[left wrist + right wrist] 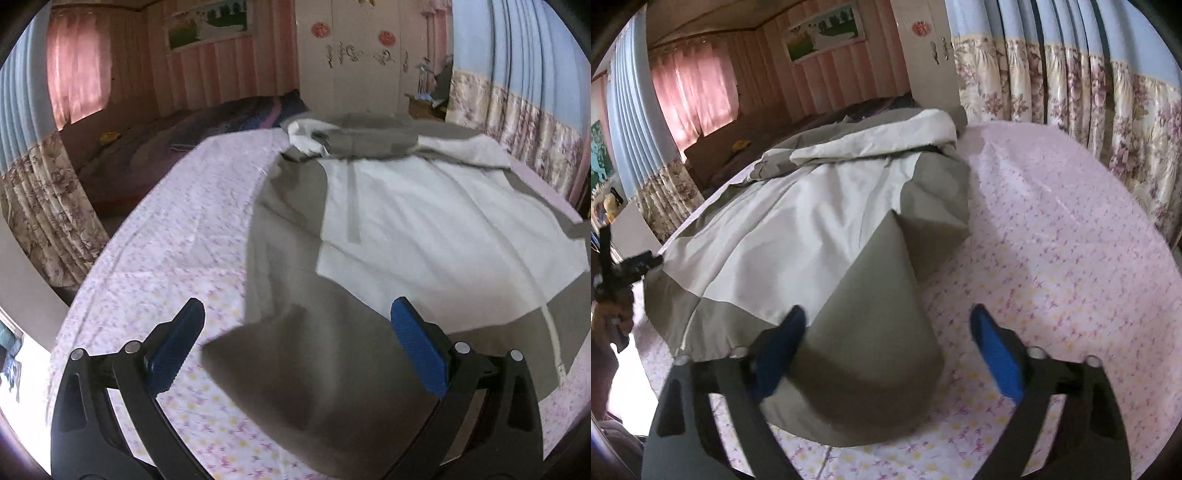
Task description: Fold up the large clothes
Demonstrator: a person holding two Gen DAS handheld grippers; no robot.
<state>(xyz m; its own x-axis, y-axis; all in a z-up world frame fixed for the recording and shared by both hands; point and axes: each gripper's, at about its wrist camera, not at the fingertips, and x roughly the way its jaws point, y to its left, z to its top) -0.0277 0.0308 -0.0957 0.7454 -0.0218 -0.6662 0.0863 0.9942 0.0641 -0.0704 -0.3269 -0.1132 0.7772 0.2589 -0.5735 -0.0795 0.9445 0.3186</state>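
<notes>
**Jacket spread on the flowered bed, both grippers wide above its sleeves**

Pink striped walls, rosy drapes at the far window and blue-topped floral curtains [1071,96] close in this bedroom, and the bed in front of me wears a pale pink sheet with a tiny flower print [177,229]. Beyond it lies a dark purple quilt [192,133], near a white wardrobe with red flower stickers [354,55].

Spread across the sheet is the large olive-grey and white jacket [406,214], its hood end bunched toward the wardrobe. One olive sleeve [295,369] reaches toward the near edge on the left side; the other olive sleeve [871,332] lies folded in over the body and ends in a rounded cuff on the right side.

The left gripper [295,354], black with blue pads, has its jaws spread wide to either side of the sleeve end, gripping nothing that I can see. The right gripper [886,354] is also well apart; its left pad sits at the edge of the sleeve, its right pad over bare sheet, and the fabric is not pinched. A hand [613,317] holding the left tool shows at the far left edge of the right view.
</notes>
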